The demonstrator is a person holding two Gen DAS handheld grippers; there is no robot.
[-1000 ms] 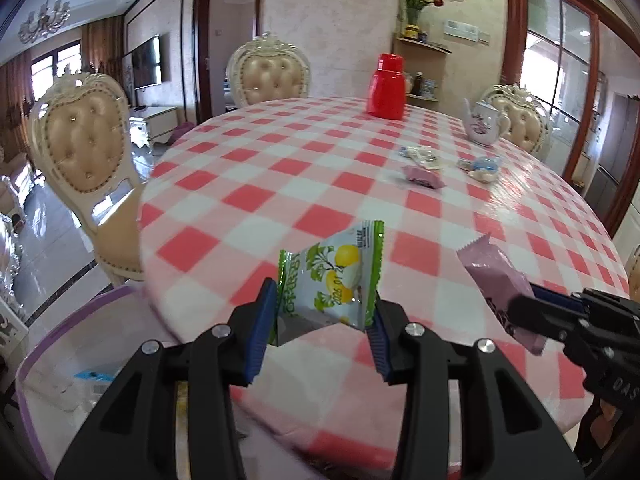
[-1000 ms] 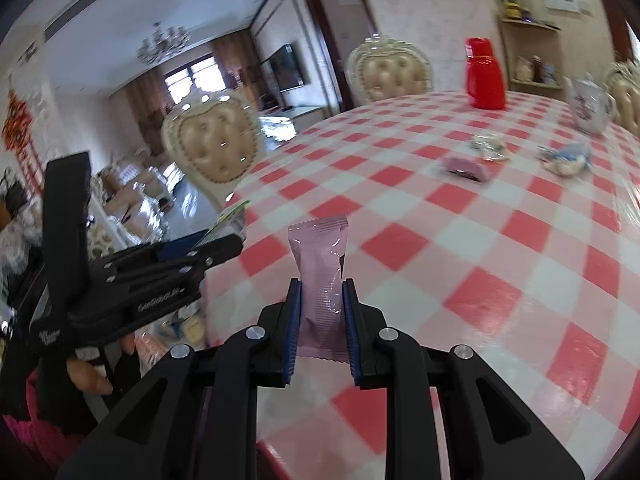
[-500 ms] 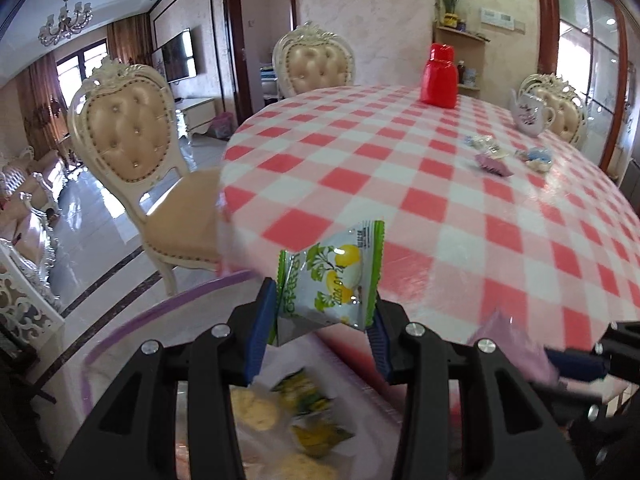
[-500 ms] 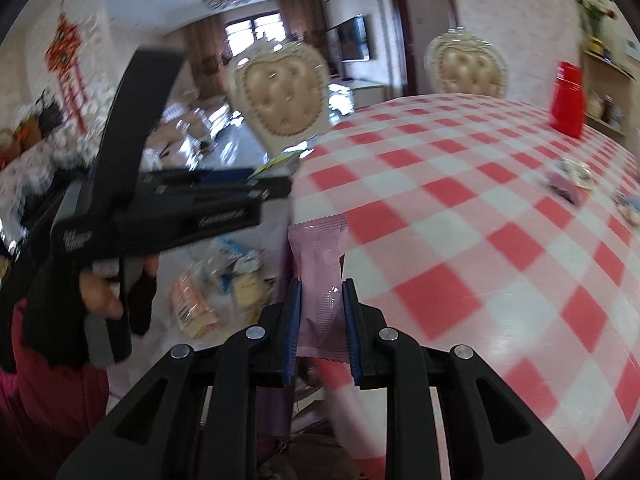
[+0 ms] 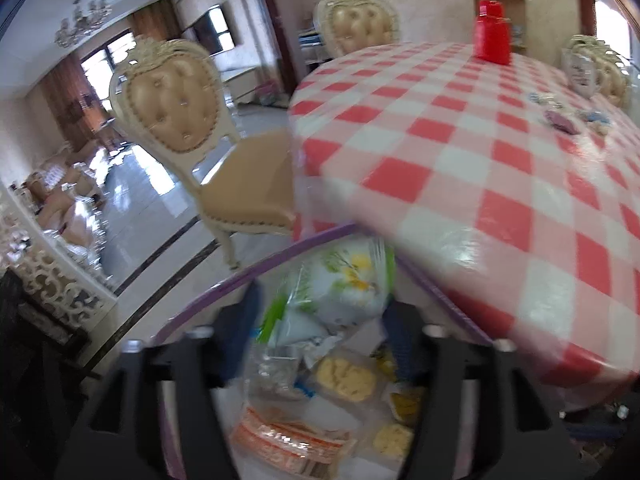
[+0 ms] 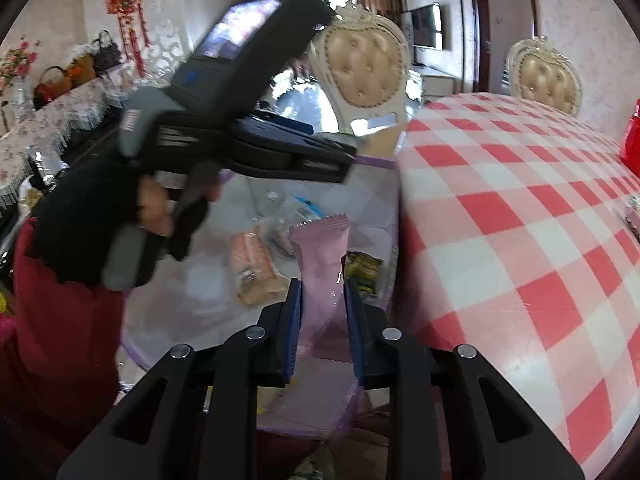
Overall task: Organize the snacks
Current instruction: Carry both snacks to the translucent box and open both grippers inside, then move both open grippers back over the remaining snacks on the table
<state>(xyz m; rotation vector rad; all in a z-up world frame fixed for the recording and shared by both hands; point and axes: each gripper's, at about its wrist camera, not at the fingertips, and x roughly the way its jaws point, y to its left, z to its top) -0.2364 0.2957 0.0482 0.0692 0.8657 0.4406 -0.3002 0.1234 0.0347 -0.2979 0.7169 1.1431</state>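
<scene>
My left gripper (image 5: 320,320) is over a clear, purple-rimmed bin (image 5: 248,276) below the table edge. Its jaws are spread wide, and the green-and-yellow lemon snack packet (image 5: 344,284) sits loose between them, blurred. My right gripper (image 6: 322,312) is shut on a pink snack packet (image 6: 320,256) and holds it upright above the same bin (image 6: 376,164), next to the table edge. The left gripper also shows in the right wrist view (image 6: 344,168), over the bin's far side. Several snacks (image 5: 348,376) lie in the bin.
A round table with a red-and-white checked cloth (image 5: 500,152) stands right of the bin, with a few snacks (image 5: 560,120), a red flask (image 5: 492,32) and a teapot (image 5: 580,72) on its far side. Cream padded chairs (image 5: 176,96) stand behind the bin.
Both grippers have moved left off the table to above the bin. The left jaws have opened and the lemon packet has come loose. The right gripper still grips the pink packet.
</scene>
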